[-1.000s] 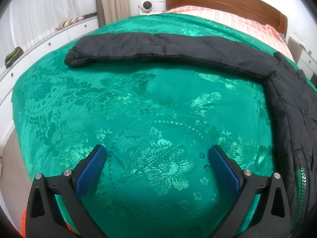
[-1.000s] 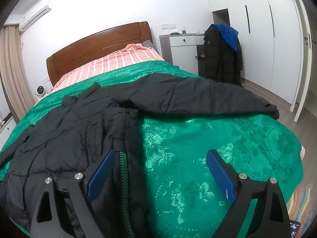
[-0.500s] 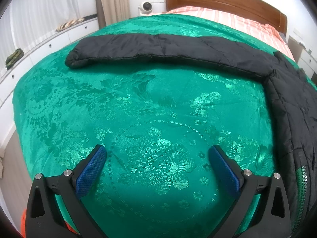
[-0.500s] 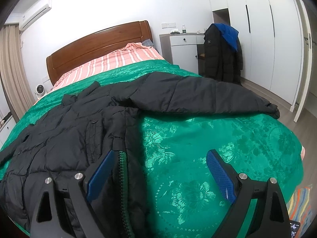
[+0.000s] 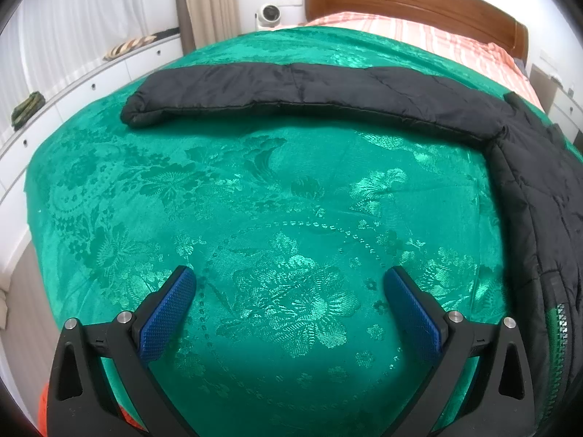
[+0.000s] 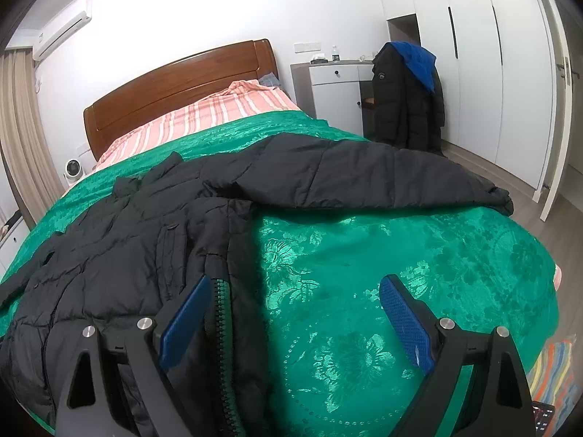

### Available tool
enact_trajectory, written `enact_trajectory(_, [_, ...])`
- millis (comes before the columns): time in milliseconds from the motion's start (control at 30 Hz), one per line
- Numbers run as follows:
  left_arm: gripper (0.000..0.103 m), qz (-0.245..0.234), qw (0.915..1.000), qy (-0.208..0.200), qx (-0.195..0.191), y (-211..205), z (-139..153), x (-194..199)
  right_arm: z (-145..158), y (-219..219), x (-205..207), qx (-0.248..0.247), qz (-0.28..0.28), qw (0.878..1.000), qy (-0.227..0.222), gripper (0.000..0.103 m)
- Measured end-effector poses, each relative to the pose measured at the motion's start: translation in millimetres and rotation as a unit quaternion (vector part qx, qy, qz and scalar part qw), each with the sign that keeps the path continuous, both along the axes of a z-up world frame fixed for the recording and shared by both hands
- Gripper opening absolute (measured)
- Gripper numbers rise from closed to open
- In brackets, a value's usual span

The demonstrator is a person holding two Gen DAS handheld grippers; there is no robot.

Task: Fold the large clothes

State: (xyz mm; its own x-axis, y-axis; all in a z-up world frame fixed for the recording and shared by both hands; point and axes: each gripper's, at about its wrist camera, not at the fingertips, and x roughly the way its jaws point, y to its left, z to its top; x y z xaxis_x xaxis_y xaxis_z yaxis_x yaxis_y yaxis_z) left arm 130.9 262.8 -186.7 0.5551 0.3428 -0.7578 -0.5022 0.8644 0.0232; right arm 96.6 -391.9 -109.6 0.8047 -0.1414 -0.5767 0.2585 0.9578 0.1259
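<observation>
A large black padded jacket [image 6: 120, 240] lies spread flat on a green patterned bedspread [image 6: 382, 273]. Its right sleeve [image 6: 364, 178] stretches toward the bed's right edge. Its left sleeve [image 5: 291, 91] stretches across the bedspread [image 5: 255, 200] in the left wrist view, with the body [image 5: 546, 196] at the right edge. My left gripper [image 5: 289, 284] is open and empty above bare bedspread, short of the sleeve. My right gripper [image 6: 295, 291] is open and empty; its left finger [image 6: 186, 317] hovers over the jacket's zipper edge [image 6: 220, 313].
A wooden headboard [image 6: 175, 83] and striped pink sheet [image 6: 204, 113] lie at the far end. A chair with a dark coat [image 6: 408, 98] stands by a white dresser and wardrobe at right. White drawers [image 5: 73, 98] run along the left. A small fan [image 5: 269, 14] stands beside the headboard.
Both views have shifted slightly; the jacket sits a little lower and nearer in the frames. Both grippers stay open and empty.
</observation>
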Motion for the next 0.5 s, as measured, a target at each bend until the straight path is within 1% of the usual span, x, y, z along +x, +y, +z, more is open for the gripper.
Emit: enact_trajectory(500, [0.103, 0.0, 1.0, 0.002, 0.002, -0.2, 0.1, 1.6, 0.1, -1.3, -0.7, 0.005, -0.003, 1.0, -0.001, 0.092])
